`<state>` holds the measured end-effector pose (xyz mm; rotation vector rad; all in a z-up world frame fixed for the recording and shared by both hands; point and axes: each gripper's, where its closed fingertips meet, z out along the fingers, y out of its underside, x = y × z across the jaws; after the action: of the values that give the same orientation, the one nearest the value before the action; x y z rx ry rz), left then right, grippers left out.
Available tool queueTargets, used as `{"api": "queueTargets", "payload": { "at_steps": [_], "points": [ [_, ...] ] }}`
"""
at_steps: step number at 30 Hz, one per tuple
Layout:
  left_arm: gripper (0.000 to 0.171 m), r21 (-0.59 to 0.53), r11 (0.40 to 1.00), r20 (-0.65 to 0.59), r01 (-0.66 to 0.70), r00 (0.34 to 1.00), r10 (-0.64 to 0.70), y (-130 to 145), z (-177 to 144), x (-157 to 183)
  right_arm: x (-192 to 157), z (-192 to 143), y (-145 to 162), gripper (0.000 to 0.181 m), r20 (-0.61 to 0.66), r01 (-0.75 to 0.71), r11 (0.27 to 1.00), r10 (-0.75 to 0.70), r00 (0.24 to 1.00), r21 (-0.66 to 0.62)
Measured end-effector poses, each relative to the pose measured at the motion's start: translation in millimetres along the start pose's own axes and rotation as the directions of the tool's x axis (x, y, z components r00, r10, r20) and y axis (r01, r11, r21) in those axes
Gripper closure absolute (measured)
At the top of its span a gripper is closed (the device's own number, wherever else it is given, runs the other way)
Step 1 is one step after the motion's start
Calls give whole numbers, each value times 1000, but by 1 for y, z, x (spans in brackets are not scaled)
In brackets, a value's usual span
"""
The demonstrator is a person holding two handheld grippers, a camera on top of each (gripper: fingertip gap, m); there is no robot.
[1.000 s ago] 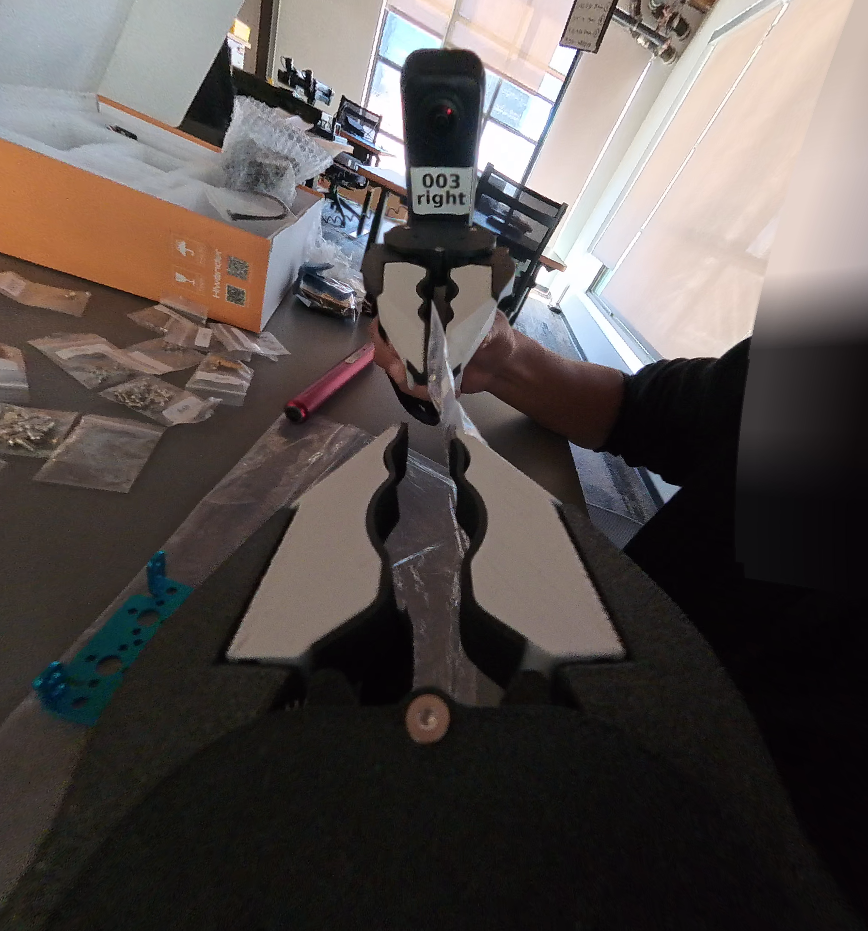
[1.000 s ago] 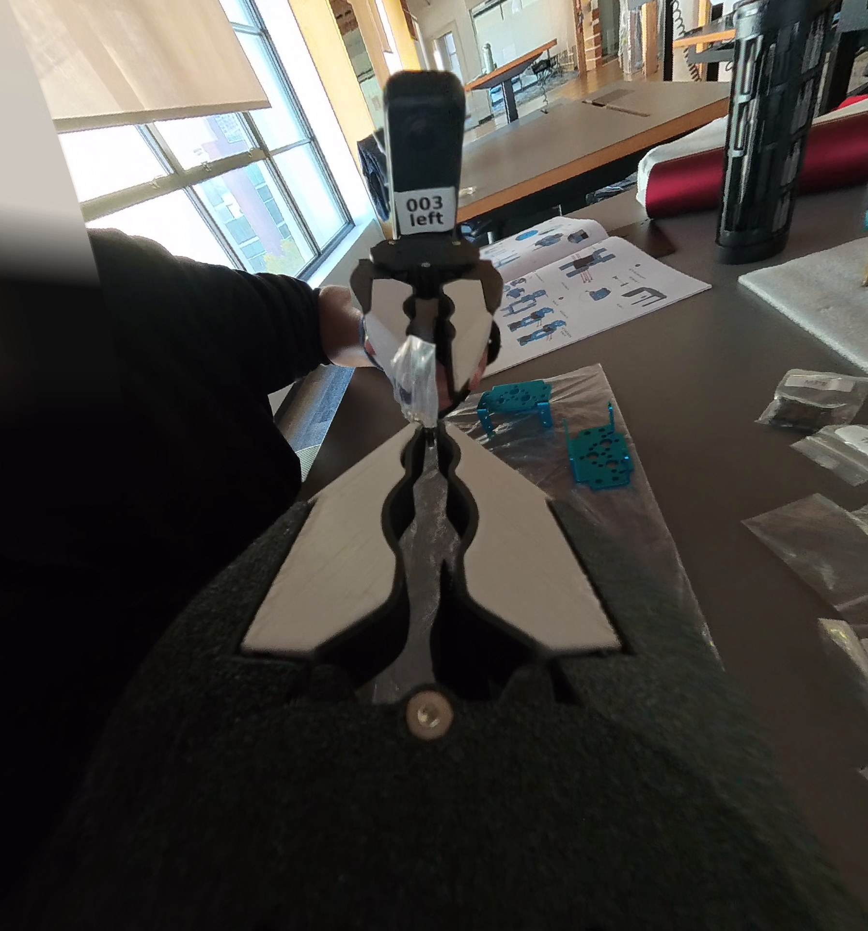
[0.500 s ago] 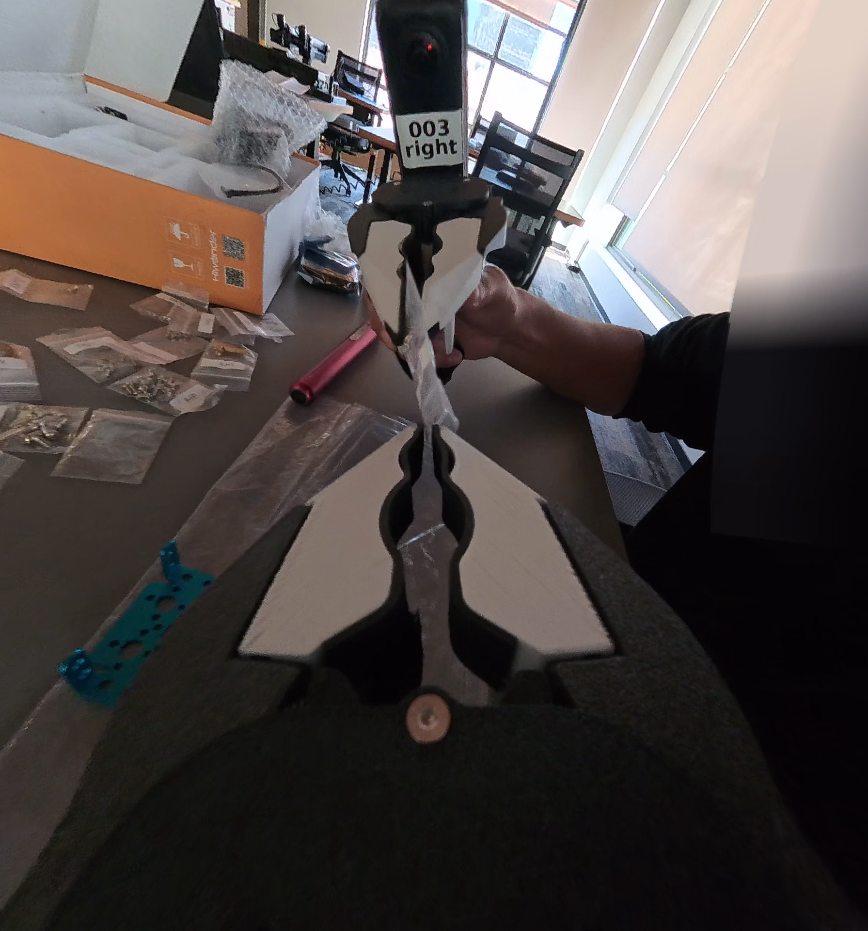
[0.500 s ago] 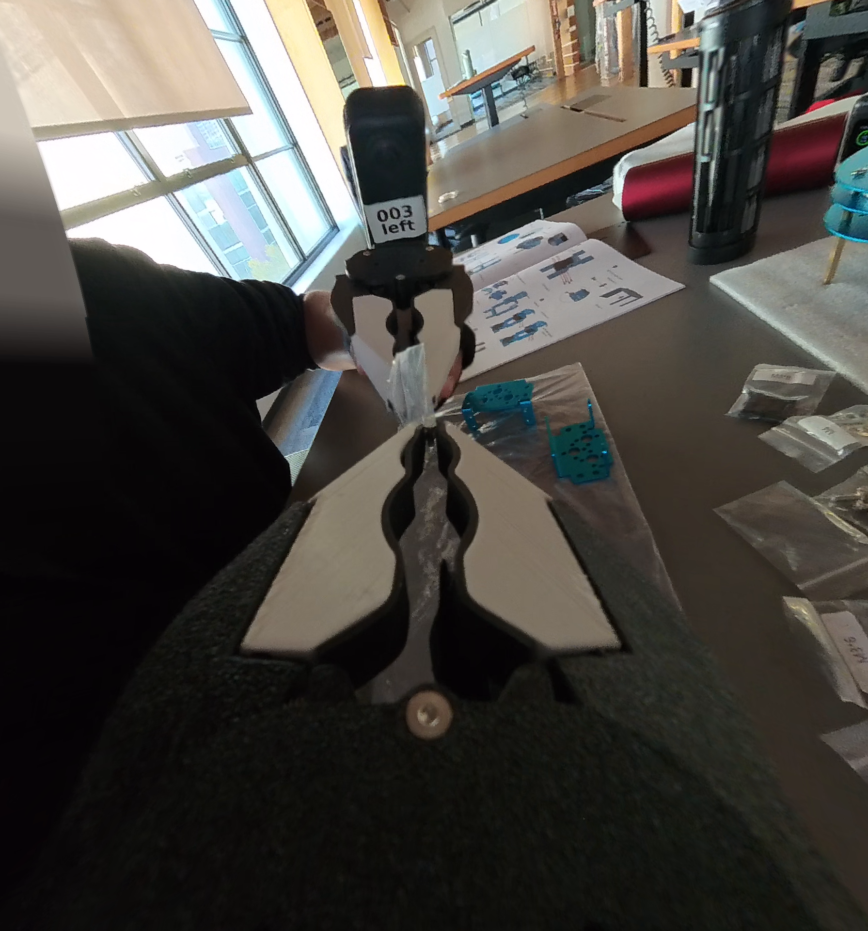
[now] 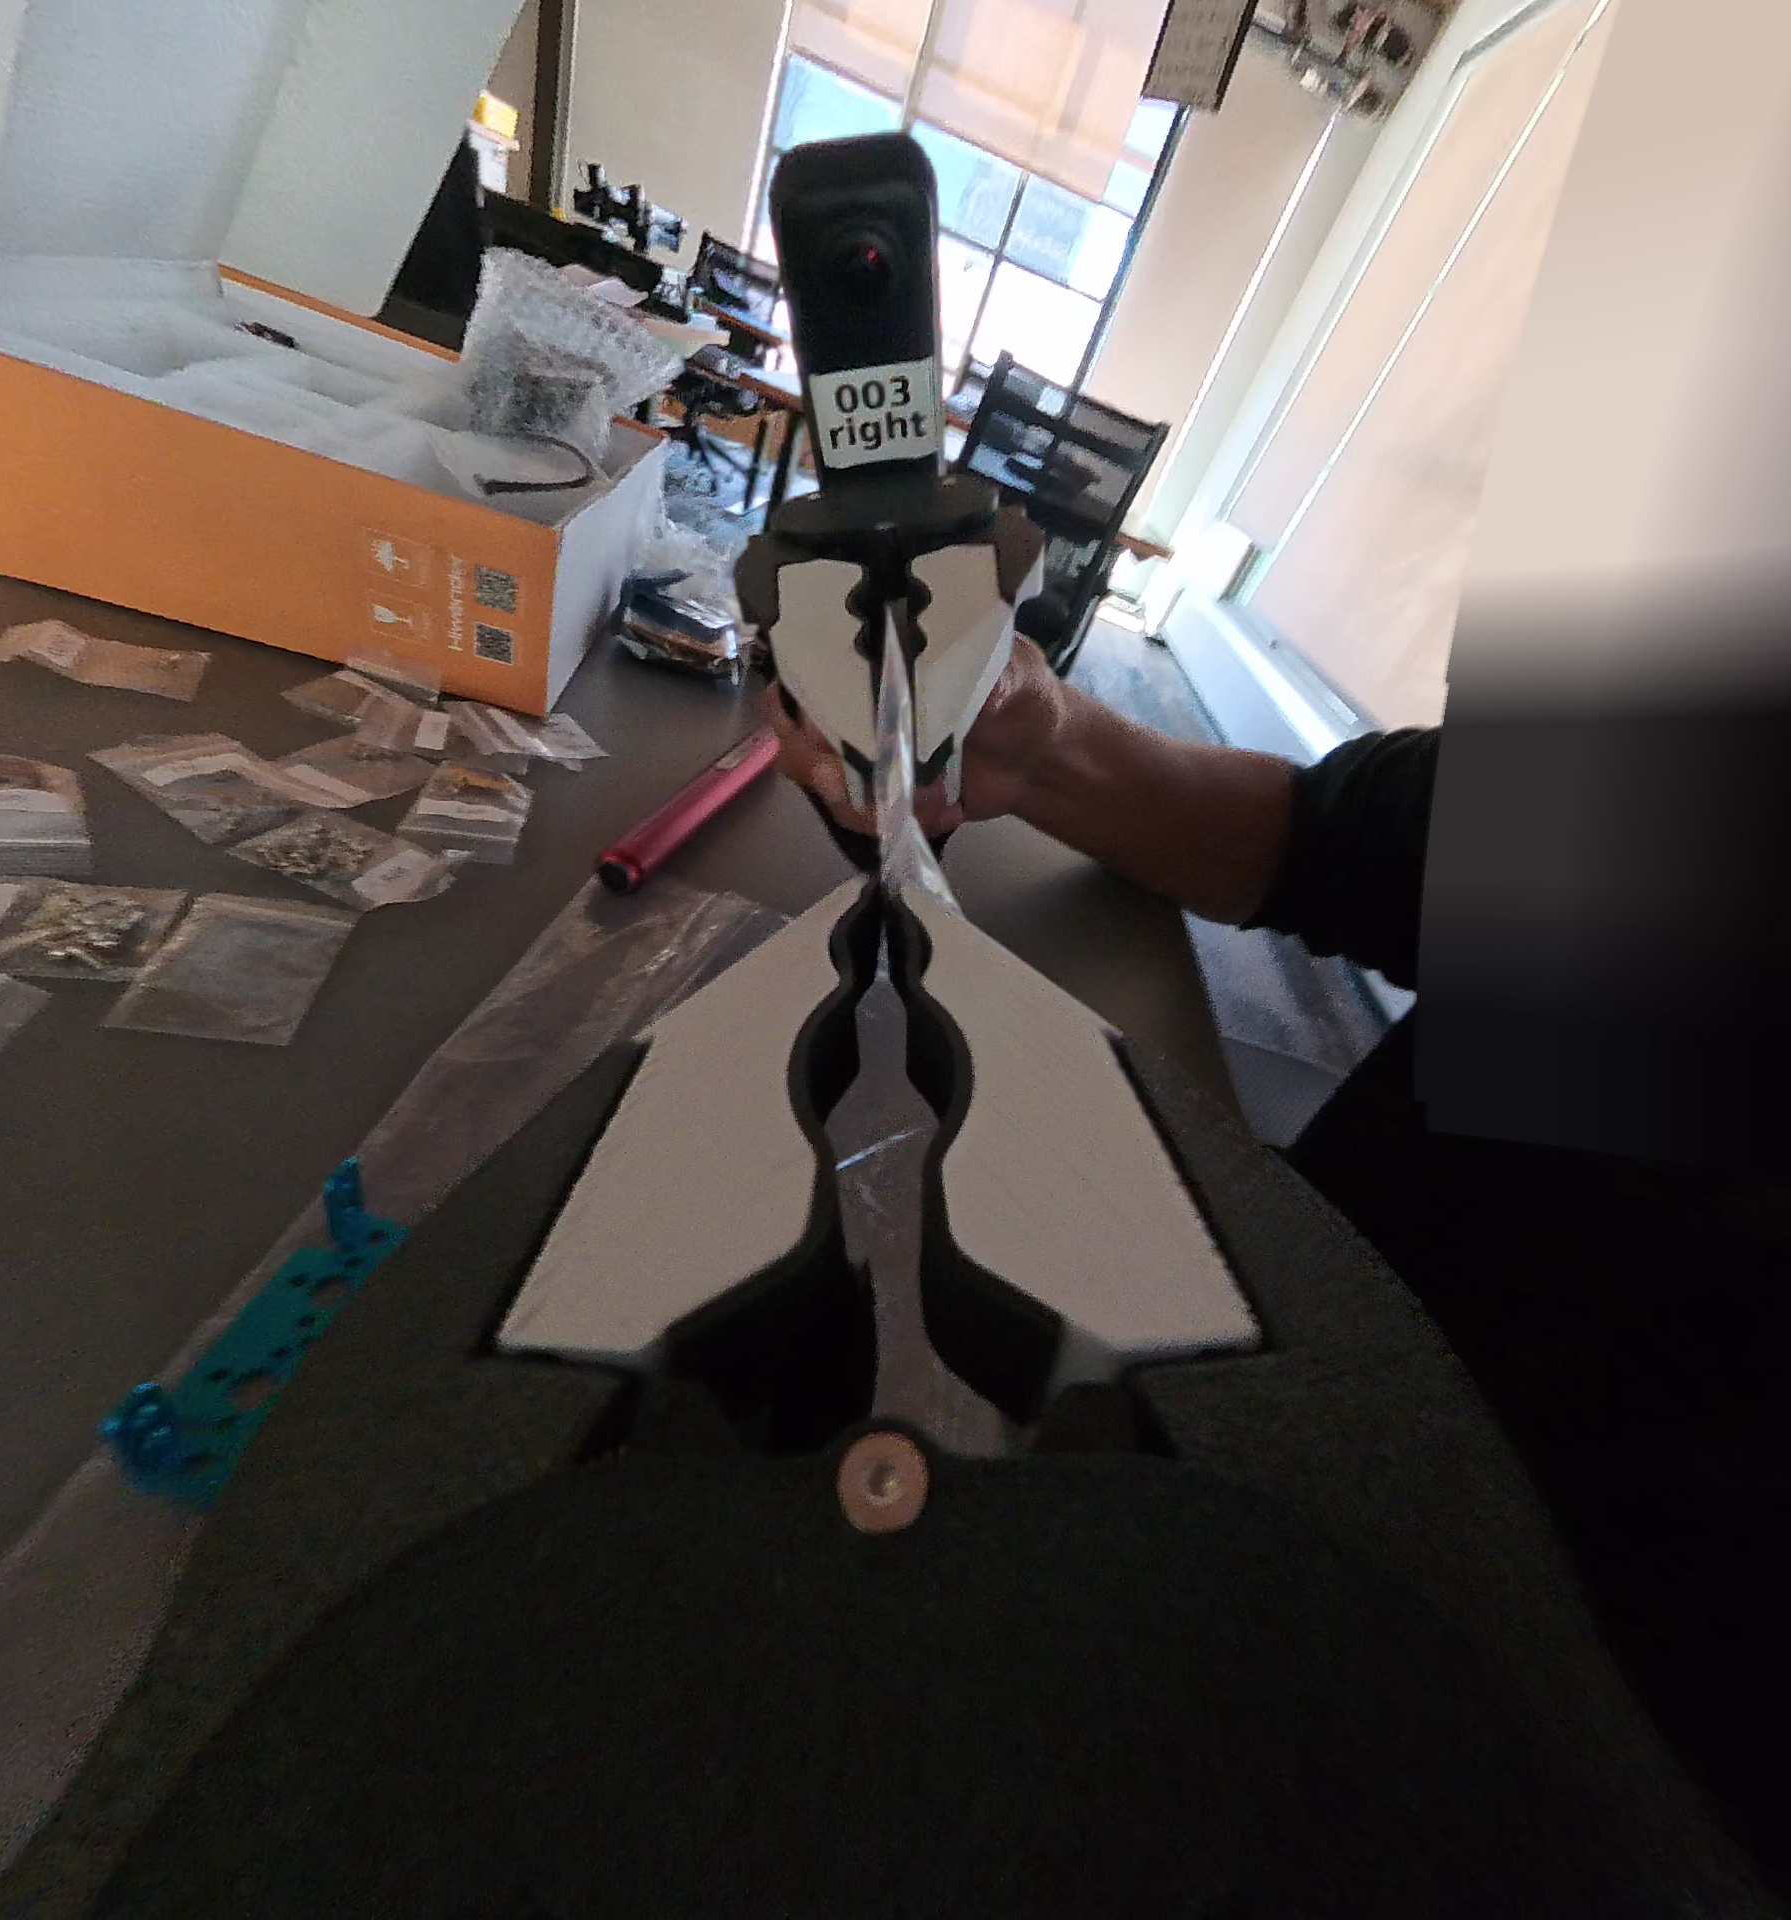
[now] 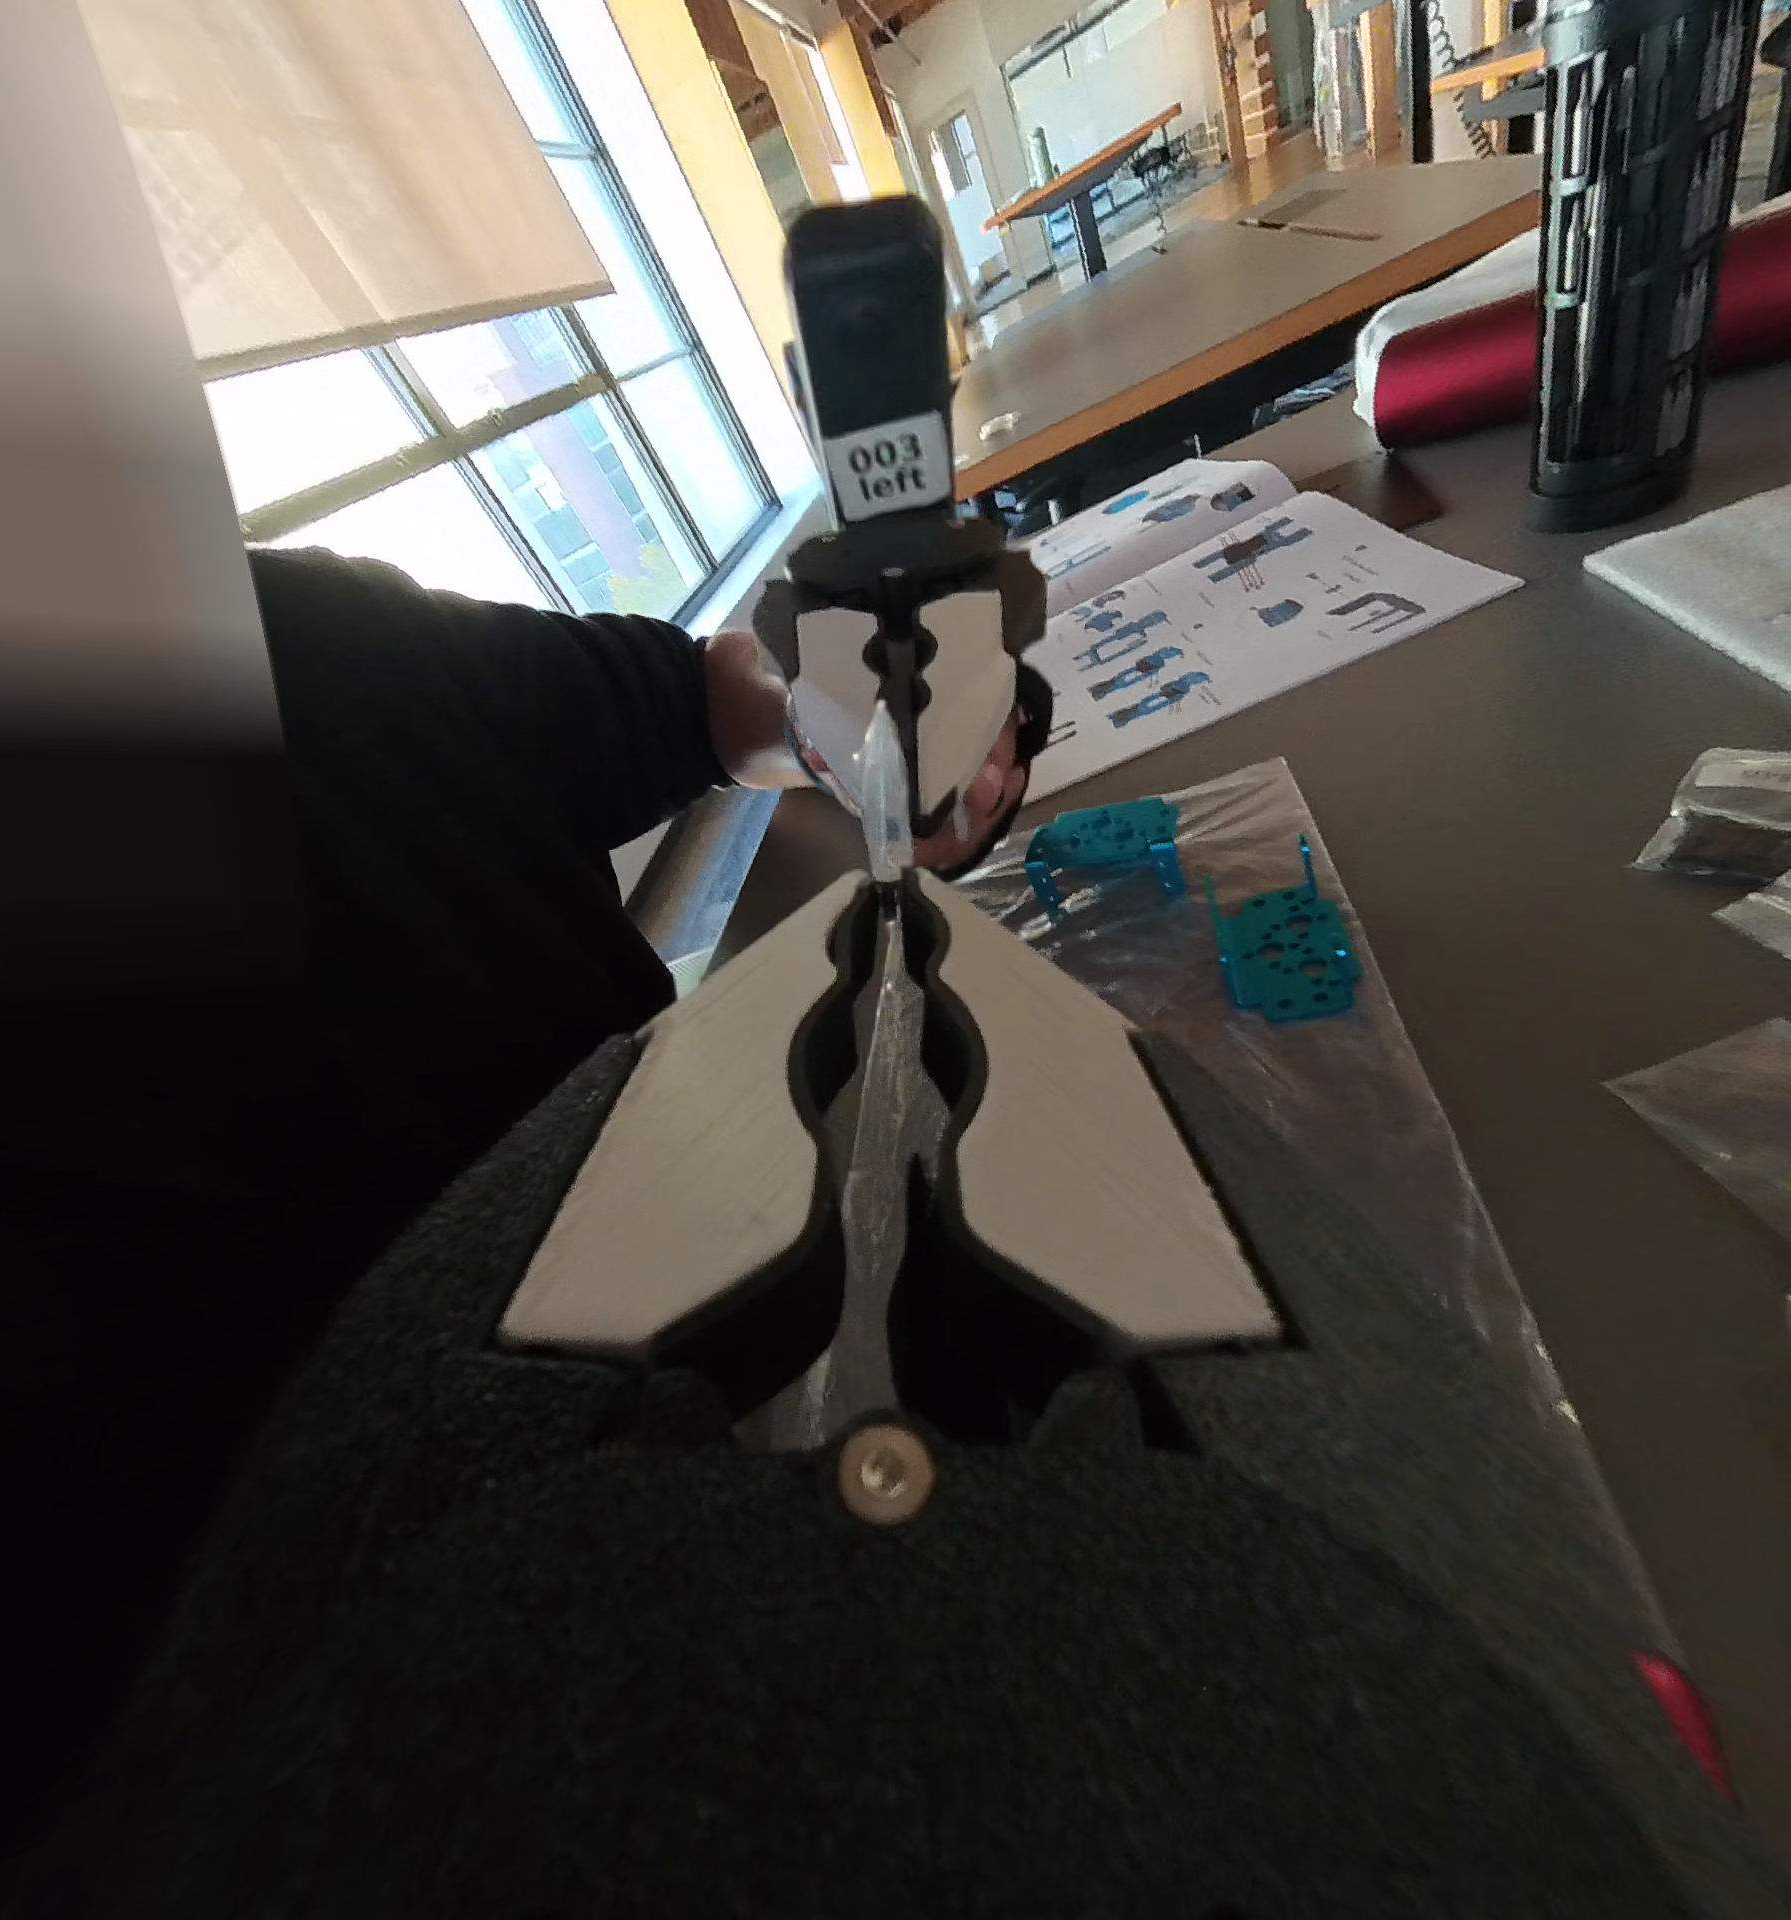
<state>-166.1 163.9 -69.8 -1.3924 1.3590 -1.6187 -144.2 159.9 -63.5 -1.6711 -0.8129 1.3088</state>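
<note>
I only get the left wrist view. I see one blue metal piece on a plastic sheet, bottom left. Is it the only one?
Observer: No. The right wrist view shows two brackets on the sheet.
Operator: Anything past them?
Observer: An open booklet lies flat beyond the sheet.
Operator: And farther back?
Observer: A tall black bottle stands upright behind the booklet.

Blue bracket (image 5: 247,1351) blurred; small bags' (image 5: 278,831) contents indistinct.
</note>
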Motion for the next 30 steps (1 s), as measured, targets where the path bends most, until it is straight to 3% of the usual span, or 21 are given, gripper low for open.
{"api": "queueTargets", "payload": {
  "at_steps": [6, 21, 26, 30],
  "points": [
    [171, 135, 968, -127, 211, 973, -194, -23, -8, 2, -5, 0, -10, 178, -2, 18, 999, -18, 1000, 49],
    [171, 48, 987, -118, 152, 982, -146, -1, 4, 8, -7, -9, -20, 178, 41, -40, 993, 35, 999, 109],
    [171, 132, 956, -149, 262, 959, -242, -14, -2, 1, -6, -14, -24, 178, 48, -60, 990, 54, 997, 131],
    [171, 123, 960, -157, 253, 960, -233, -12, -2, 4, -8, -12, -24, 178, 60, -65, 989, 58, 997, 136]
  ]
}}
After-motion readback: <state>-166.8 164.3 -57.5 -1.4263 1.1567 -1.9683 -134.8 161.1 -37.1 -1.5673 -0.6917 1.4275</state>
